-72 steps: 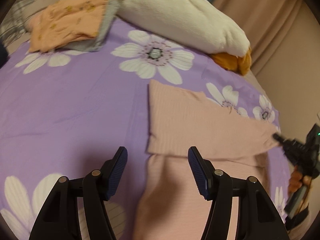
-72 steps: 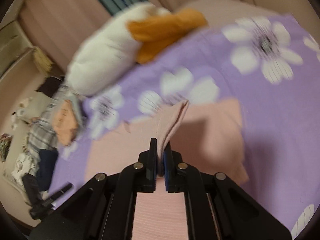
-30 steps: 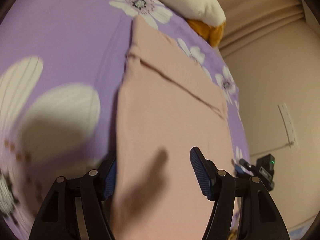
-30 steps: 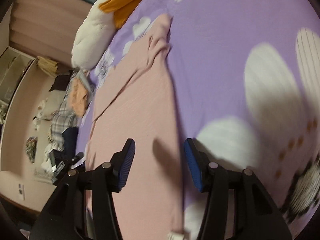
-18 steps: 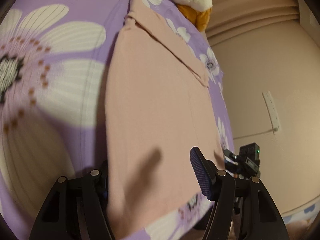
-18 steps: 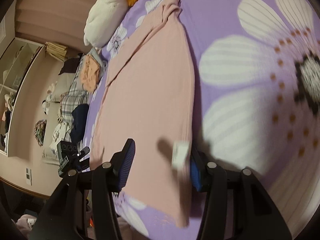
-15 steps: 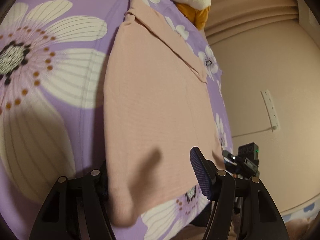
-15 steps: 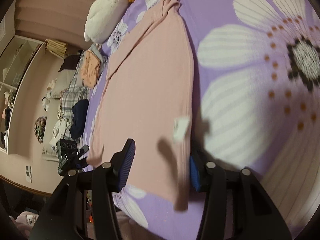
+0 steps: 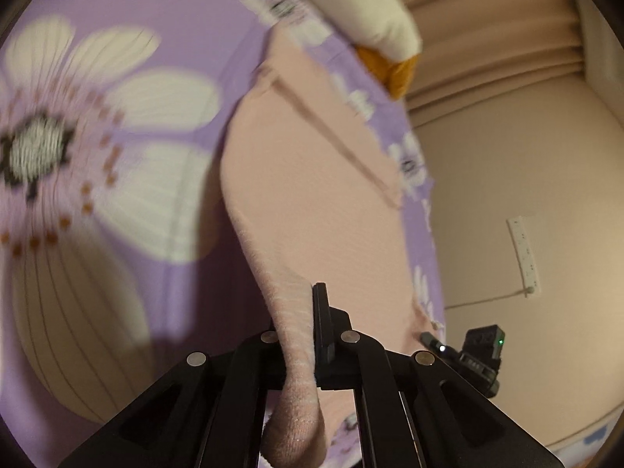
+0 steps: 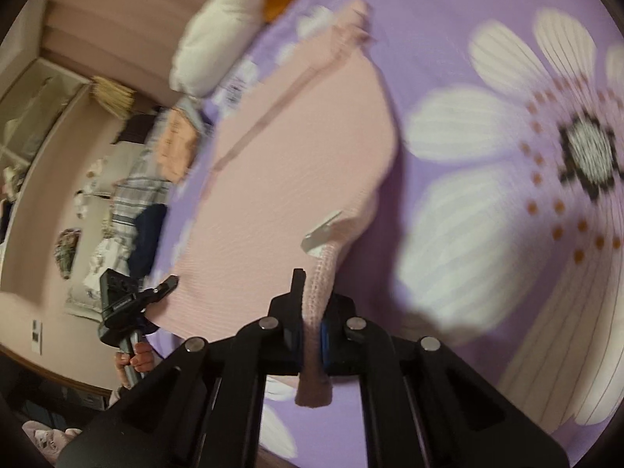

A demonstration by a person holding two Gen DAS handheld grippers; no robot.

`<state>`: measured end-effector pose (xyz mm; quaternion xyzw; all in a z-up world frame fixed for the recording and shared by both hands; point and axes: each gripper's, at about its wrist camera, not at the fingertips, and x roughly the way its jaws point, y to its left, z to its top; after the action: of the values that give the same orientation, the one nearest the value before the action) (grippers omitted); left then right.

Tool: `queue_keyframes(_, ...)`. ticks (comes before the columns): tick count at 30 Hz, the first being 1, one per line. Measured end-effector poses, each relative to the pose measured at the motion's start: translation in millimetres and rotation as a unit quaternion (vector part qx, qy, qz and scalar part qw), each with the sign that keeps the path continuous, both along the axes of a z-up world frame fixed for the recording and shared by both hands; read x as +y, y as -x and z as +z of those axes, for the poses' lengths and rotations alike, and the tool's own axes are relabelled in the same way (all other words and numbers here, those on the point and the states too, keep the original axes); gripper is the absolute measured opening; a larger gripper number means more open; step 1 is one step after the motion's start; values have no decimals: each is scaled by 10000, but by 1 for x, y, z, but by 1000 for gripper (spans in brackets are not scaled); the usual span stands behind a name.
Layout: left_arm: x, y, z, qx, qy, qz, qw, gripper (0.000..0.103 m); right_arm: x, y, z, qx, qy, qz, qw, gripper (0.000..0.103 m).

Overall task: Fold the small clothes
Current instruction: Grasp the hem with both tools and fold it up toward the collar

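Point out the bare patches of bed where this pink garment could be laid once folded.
Bare purple sheet lies open left of the pink garment in the left wrist view, and on its other side in the right wrist view, around the large flower print. It is crowded at the far end, by the white pillow and the clothes pile.

Ahead of both jaws: flat pink garment [image 9: 312,179], then bare purple bedspread [image 10: 507,234] alongside. Far end obstructed by white pillow [image 9: 351,4] and clothes pile [image 10: 175,148].

Motion blurs the flowered bedsheet [image 9: 117,124]; the white pillow [image 9: 374,7] is cut off at the top edge.
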<state>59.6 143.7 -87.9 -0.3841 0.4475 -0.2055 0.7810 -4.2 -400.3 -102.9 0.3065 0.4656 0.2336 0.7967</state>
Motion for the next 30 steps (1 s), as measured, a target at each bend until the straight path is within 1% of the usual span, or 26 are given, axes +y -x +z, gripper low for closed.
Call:
queue_keyframes(3,2,2,23,-367,104,54,9993,0,3,1,23,-422,-142,36,9990,6)
queue_keyframes(8,0,4,61,-1001,59,24,9950,0,4,7,53,-1012,-234,36,9946,5)
queue_keyframes(10,-3,5,74,-1196,-7,21,9928,0,2,10,59,-1128,-261,10,9933,5)
queue_keyframes(12,-3,7,81,-1306,-35,6,9914,0,0,15,64,-1199,-309,-49,9923,5)
queue_keyframes(16,-4,20,97,-1485,-170,-113,9887,0,-7,29,77,-1374,-295,-55,9901,5)
queue_keyframes(19,-6,33,107,-1527,-238,-212,9878,0,-11,44,90,-1524,-275,44,9879,5)
queue_keyframes(22,-7,54,119,-1574,-329,-301,9865,0,-17,63,104,-1740,-214,197,9843,5)
queue_keyframes(26,-6,83,131,-1580,-528,-410,9852,0,-21,92,124,-2064,-1,455,9774,5)
queue_keyframes(30,-9,102,138,-1521,-624,-564,9848,0,-20,110,135,-2281,174,687,9710,6)
